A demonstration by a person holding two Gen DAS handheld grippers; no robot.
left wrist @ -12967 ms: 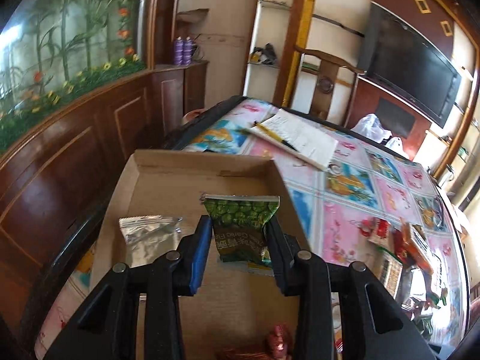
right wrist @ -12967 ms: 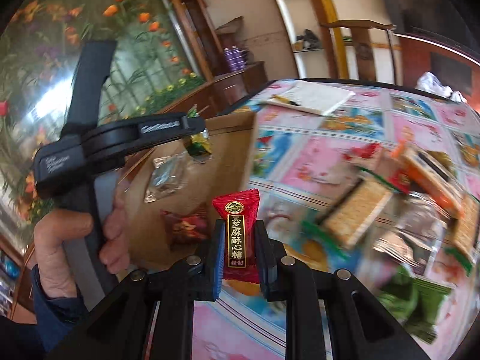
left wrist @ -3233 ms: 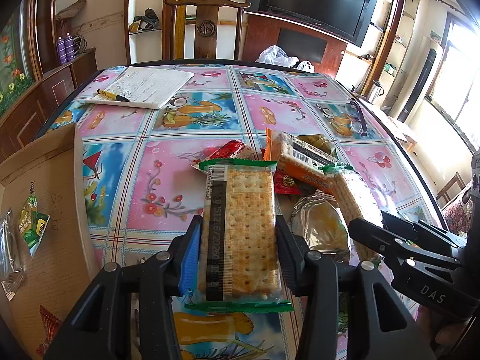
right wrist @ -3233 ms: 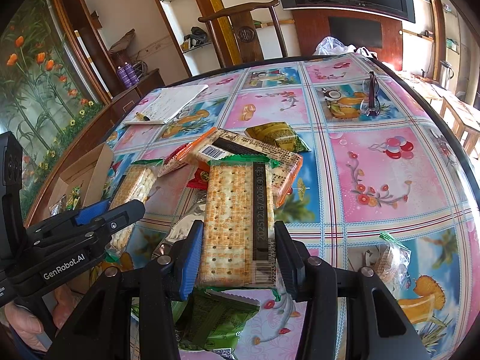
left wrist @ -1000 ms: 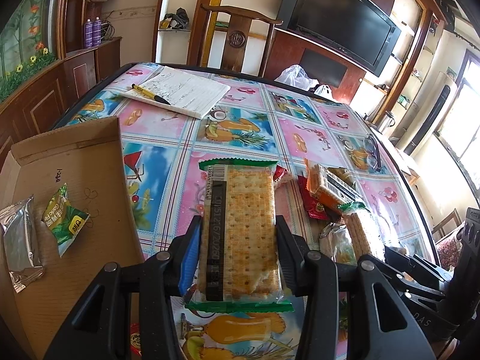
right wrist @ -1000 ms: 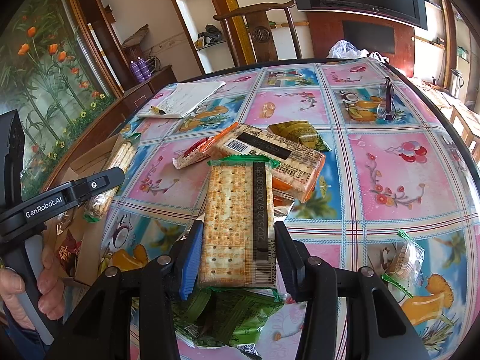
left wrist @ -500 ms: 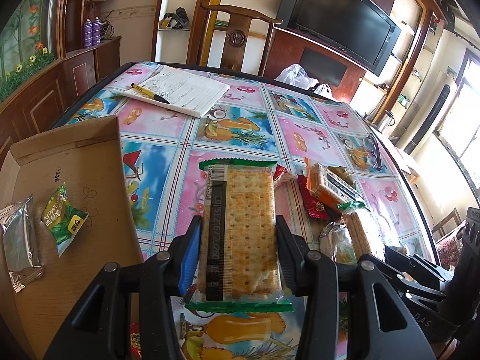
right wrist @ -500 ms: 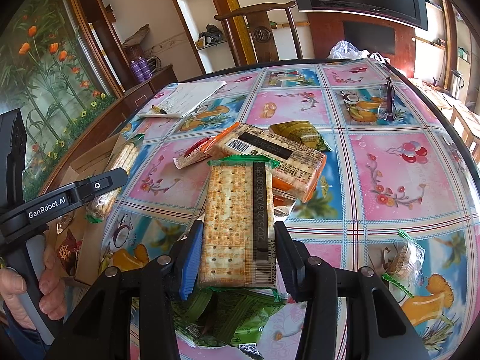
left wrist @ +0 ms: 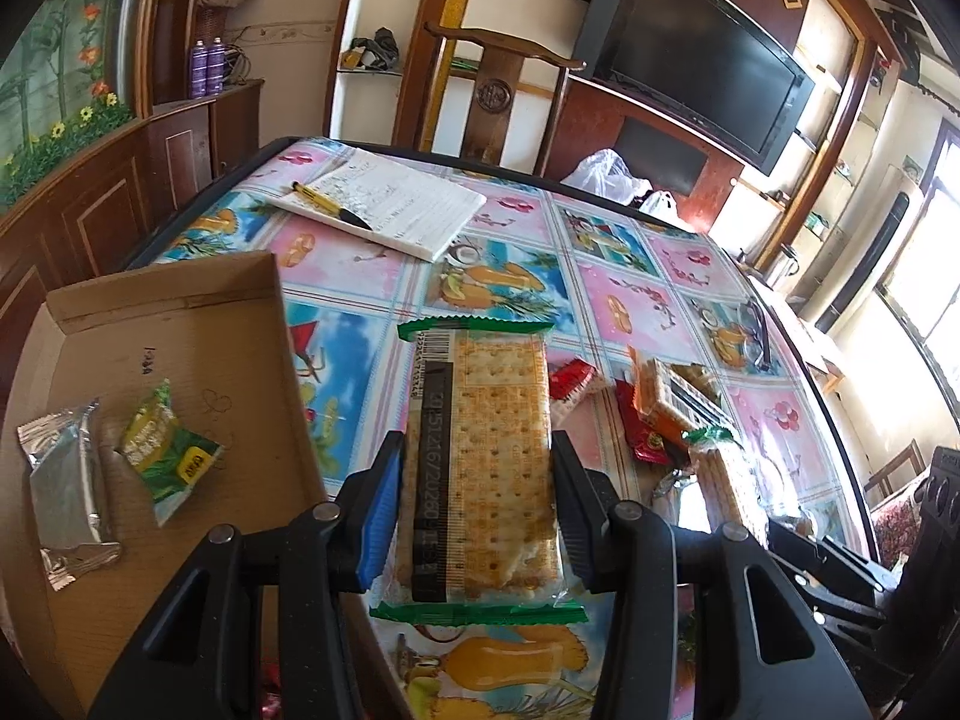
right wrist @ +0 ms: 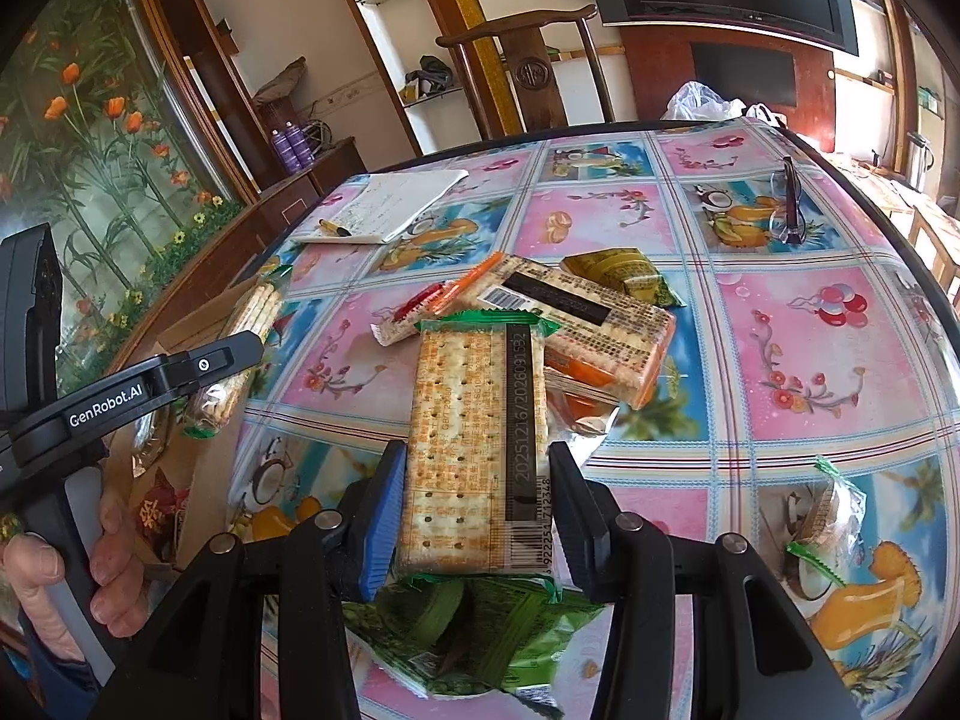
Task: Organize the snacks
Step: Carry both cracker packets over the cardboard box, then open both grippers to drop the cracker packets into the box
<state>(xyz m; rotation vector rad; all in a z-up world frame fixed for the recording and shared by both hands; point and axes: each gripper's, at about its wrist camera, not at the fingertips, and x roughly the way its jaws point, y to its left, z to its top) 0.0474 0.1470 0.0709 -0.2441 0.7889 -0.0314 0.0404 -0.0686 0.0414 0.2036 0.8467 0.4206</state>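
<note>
Bright fruit-and-flower oilcloth covered the table (left wrist: 372, 276); a wooden chair (left wrist: 498, 90) and a dark television (left wrist: 696, 60) stood behind it. We logged a notebook (left wrist: 396, 204) with a yellow pen (left wrist: 327, 204) at the far left end, and folded glasses (right wrist: 792, 204) toward the far right.

We observed the left gripper (left wrist: 474, 504) clamped on a cracker pack (left wrist: 480, 462) with green end seals, gripped by its long edges and held above the tablecloth, just right of the cardboard box (left wrist: 240, 360). Inside the box lay a silver packet (left wrist: 66, 492) and a small green packet (left wrist: 165, 450), close together; whether they touched we could not tell.

We observed the right gripper (right wrist: 474, 504) clenched on a second cracker pack (right wrist: 480, 444), likewise held by its long sides. Beyond it sat the snack pile: an orange-edged cracker pack (right wrist: 594, 330), a yellow-green packet (right wrist: 624, 276) and a red-and-white wrapper (right wrist: 408, 318). A green bag (right wrist: 480, 630) lay under the gripper. One small clear packet (right wrist: 828, 510) lay apart at the right. A hand (right wrist: 90, 576) on the left gripper's handle showed at the right-wrist view's left edge.
</note>
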